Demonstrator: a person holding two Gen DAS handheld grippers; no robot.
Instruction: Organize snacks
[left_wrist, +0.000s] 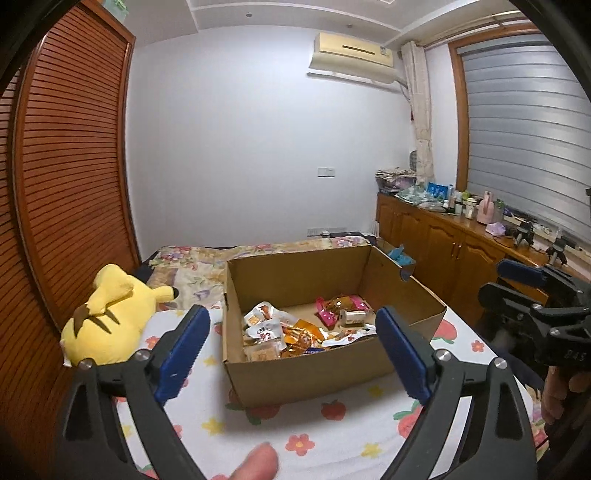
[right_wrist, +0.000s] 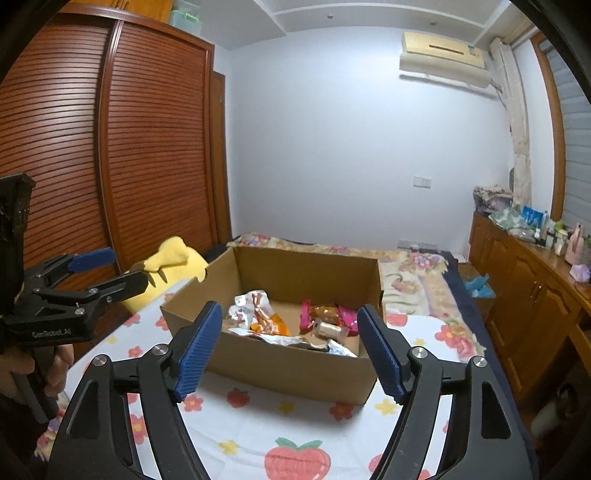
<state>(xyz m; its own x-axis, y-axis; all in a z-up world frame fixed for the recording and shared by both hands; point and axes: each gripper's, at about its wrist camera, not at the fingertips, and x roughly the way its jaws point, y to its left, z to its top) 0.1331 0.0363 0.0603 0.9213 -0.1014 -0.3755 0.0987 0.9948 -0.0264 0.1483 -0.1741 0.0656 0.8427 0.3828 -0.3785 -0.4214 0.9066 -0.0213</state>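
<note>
An open cardboard box (left_wrist: 306, 373) sits on the bed's fruit-and-flower sheet (left_wrist: 332, 439), with the snack packets (left_wrist: 295, 332) heaped on its floor. The left claw (left_wrist: 291, 350) and right claw (right_wrist: 290, 347) both hang empty before it, jaws spread wide. A yellow plush toy (left_wrist: 107, 314) lies left of the box, beside a slatted wooden wardrobe (left_wrist: 74, 147); a cluttered wooden cabinet (left_wrist: 443, 240) stands to the right.
</note>
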